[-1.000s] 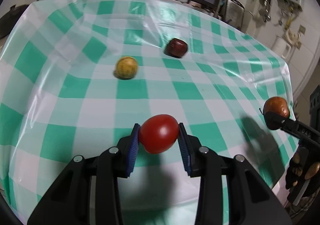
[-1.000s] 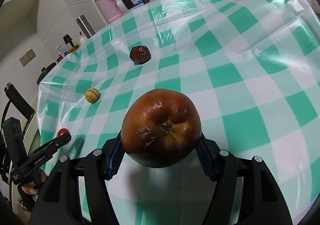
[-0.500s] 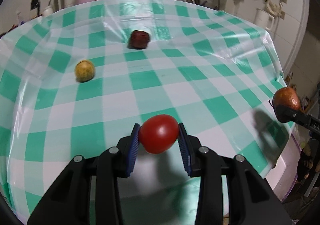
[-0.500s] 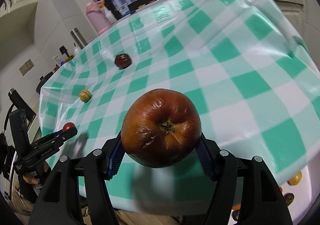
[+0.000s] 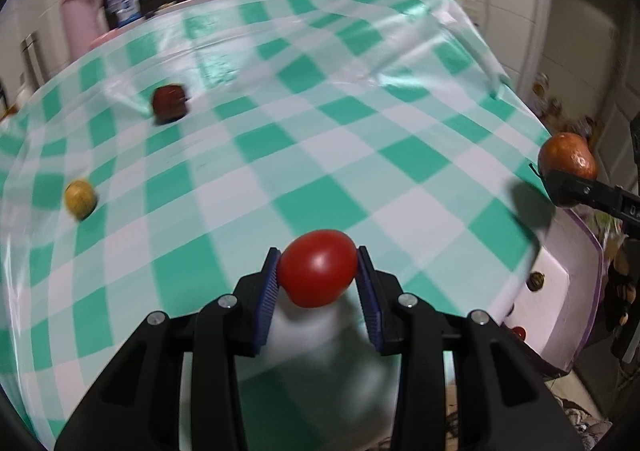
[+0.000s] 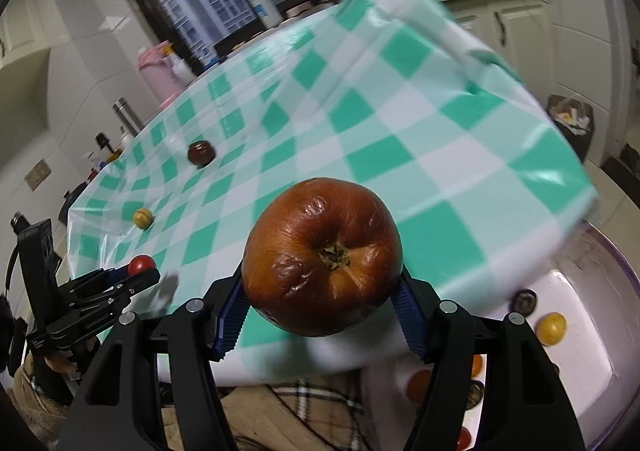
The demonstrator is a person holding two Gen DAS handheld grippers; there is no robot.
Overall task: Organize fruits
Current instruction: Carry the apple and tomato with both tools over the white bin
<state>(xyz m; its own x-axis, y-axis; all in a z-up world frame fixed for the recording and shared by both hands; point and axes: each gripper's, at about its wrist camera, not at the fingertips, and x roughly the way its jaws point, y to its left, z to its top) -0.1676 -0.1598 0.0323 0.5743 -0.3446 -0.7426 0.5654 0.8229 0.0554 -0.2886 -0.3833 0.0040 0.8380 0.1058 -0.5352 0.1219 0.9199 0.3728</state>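
Fruit in both grips, two pieces left on the table

We hold a red tomato (image 5: 317, 267) clamped in the left hand-held gripper (image 5: 318, 283) and a wrinkled brown fruit (image 6: 322, 262) clamped in the right hand-held gripper (image 6: 320, 315). Ahead and left of the left one, a dark red fruit (image 5: 169, 102) and a yellow fruit (image 5: 80, 198) lie on the table (image 5: 328, 155), not yet collected. Only the right wrist view shows the white bin (image 6: 576, 315) below its fingers with several small fruits inside; we judge the work roughly half done.
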